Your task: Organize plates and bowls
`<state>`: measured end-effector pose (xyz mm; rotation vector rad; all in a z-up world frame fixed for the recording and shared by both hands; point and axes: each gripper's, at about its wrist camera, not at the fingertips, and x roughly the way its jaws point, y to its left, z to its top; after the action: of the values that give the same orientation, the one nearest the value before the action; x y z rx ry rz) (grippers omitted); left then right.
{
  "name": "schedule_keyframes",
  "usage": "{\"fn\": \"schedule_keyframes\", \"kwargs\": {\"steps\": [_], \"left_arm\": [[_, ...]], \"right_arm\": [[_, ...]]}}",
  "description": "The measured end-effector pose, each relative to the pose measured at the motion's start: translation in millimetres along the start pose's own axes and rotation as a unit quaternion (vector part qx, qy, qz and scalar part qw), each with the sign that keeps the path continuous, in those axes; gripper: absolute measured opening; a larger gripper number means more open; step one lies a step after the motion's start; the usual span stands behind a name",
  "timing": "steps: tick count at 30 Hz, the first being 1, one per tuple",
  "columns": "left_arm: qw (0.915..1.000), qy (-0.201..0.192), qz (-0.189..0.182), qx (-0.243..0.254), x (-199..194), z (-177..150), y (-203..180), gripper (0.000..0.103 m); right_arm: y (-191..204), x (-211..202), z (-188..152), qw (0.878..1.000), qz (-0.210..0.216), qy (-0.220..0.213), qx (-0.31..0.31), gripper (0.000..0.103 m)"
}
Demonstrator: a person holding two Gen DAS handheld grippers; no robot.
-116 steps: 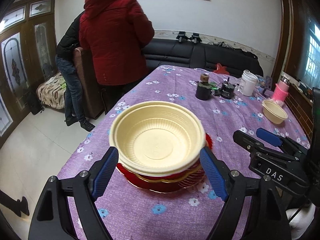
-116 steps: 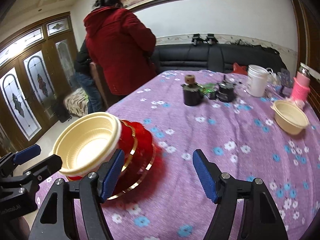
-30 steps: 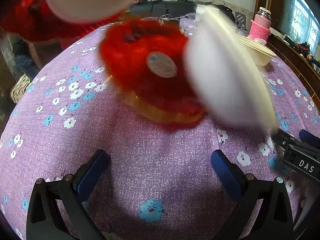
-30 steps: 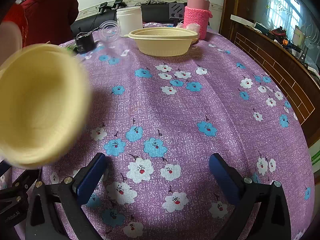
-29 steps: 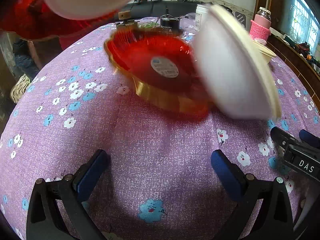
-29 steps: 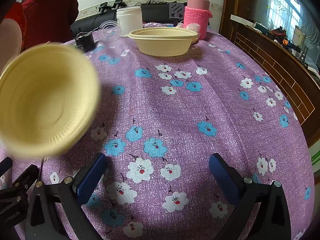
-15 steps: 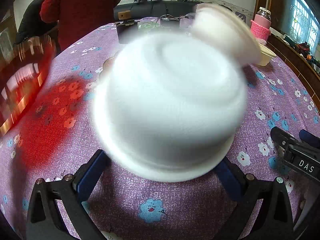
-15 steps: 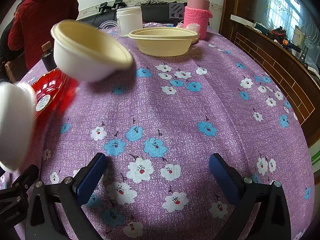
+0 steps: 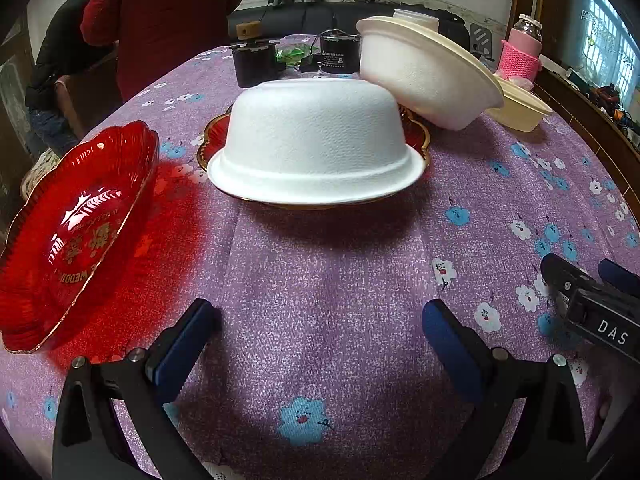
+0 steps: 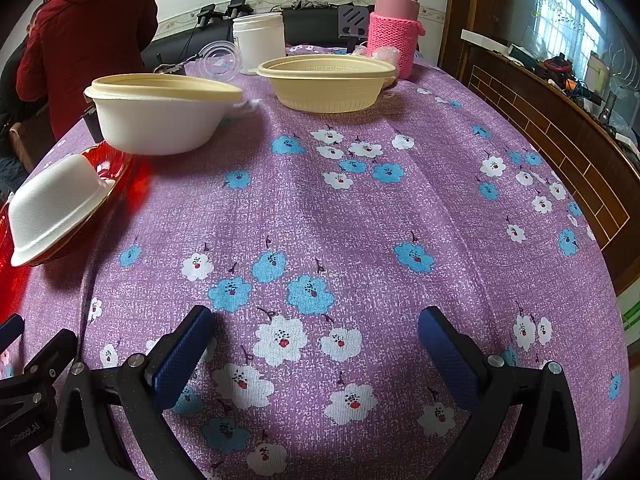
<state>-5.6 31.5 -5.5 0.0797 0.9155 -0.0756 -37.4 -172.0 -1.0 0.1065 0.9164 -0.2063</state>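
Left wrist view: left gripper [image 9: 318, 336] hung low over the purple flowered tablecloth [image 9: 320, 280], jaws spread wide, holding nothing. Ahead, an upturned white foam bowl [image 9: 316, 142] sat on a gold-rimmed red plate [image 9: 416, 130]. A second red plastic plate [image 9: 76, 232] lay left, cut off by the edge. A tilted cream-rimmed white bowl [image 9: 424, 72] partly hid the ribbed cream plastic bowl [image 9: 524, 110].

Right wrist view: right gripper [image 10: 316, 338] also low, spread, empty. Cream-rimmed bowl [image 10: 160, 112] and ribbed bowl [image 10: 326, 84] stood well ahead; upturned bowl [image 10: 52, 204] at far left.
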Motion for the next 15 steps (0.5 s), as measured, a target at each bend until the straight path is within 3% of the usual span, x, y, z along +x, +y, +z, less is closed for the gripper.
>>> {"fn": "schedule_keyframes", "kwargs": {"steps": [15], "left_arm": [[1.0,0.0,0.001,-0.001,-0.5,0.7,3.3,0.103]], "right_arm": [[-0.1,0.0,0.1,1.0,0.0,0.0,0.0,0.102]]}}
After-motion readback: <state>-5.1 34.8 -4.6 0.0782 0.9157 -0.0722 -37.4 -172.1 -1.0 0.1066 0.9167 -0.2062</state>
